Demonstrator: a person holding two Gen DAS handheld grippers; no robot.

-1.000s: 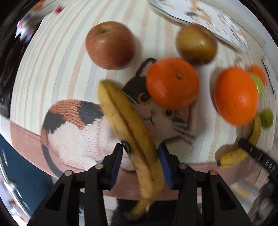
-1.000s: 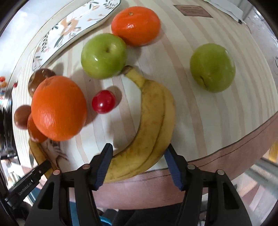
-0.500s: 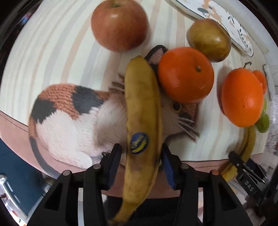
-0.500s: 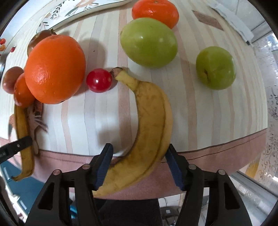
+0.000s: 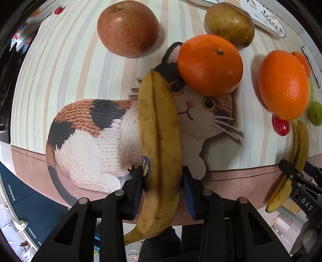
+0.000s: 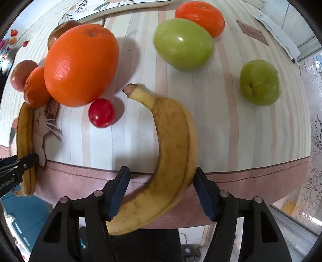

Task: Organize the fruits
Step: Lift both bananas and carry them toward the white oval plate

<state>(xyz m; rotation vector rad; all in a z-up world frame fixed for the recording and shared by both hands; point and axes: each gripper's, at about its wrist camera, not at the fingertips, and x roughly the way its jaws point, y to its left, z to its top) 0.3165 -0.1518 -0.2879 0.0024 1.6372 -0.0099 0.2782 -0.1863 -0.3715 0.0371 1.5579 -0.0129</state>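
My left gripper [image 5: 162,181] is shut on a yellow banana [image 5: 159,129] with a blue sticker, held above the cat picture on the striped cloth [image 5: 66,66]. My right gripper [image 6: 161,183] holds a second banana [image 6: 173,145] between its blue pads over the table's front edge; the left pad shows a gap to the fruit. That banana also shows in the left wrist view [image 5: 297,147]. On the cloth lie a red apple [image 5: 127,27], a pear [image 5: 229,24], two oranges [image 5: 209,64] [image 6: 80,64], a mandarin [image 6: 199,17], two green fruits [image 6: 183,44] [image 6: 259,82] and a cherry tomato [image 6: 101,115].
A patterned plate [image 5: 269,22] lies at the far edge of the table. The cloth's pink border [image 6: 261,173] hangs over the front edge. A white paper [image 6: 281,40] and a brown card [image 6: 251,31] lie at the far right.
My left gripper has turned the banana more upright and drawn back towards the table edge. My right gripper has lifted and swung its banana, so the stem points up and left.
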